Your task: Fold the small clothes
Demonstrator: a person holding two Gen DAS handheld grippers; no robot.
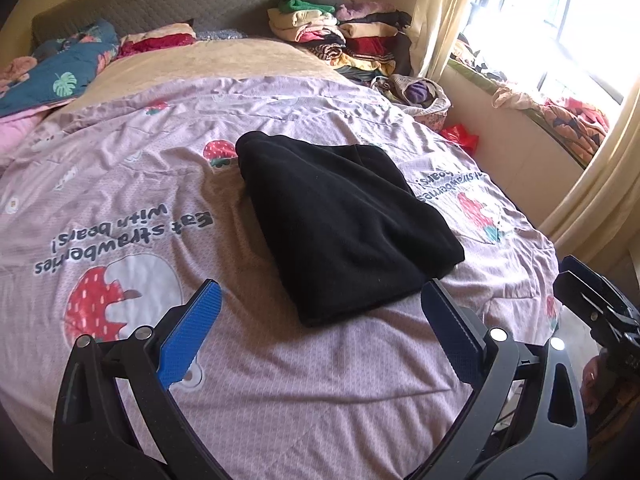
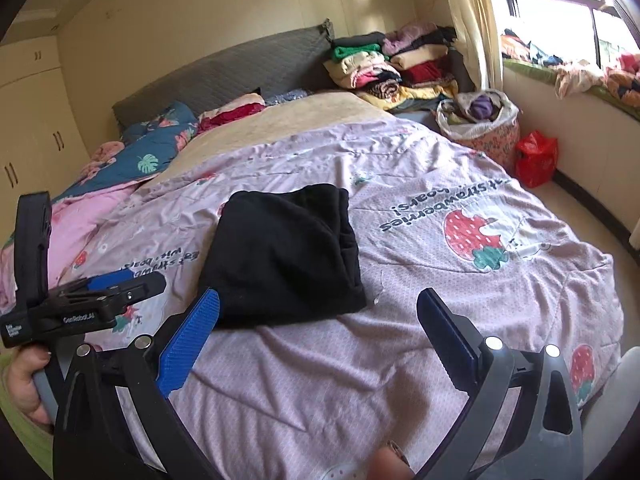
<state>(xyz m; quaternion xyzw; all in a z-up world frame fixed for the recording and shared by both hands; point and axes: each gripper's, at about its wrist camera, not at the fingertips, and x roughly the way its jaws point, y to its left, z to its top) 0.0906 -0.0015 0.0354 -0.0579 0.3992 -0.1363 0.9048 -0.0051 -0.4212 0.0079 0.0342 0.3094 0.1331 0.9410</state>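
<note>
A black garment (image 1: 344,220) lies folded into a compact block on the pink strawberry-print quilt (image 1: 120,184). In the right wrist view the same black garment (image 2: 284,252) rests mid-bed on that quilt (image 2: 460,280). My left gripper (image 1: 320,300) hovers open just short of the garment's near edge, nothing between its blue pads. My right gripper (image 2: 318,308) is also open and empty, near the garment's near corner. The left gripper (image 2: 116,284) shows from the side at the left of the right wrist view, held by a hand (image 2: 24,380). The right gripper's body (image 1: 596,304) appears at the left view's right edge.
A stack of folded clothes (image 1: 340,32) sits at the bed's far right corner by the grey headboard (image 1: 152,4). A floral basket (image 2: 480,124) and a red bag (image 2: 536,156) stand on the floor by the window sill. A blue leaf-print blanket (image 1: 52,76) lies at the far left.
</note>
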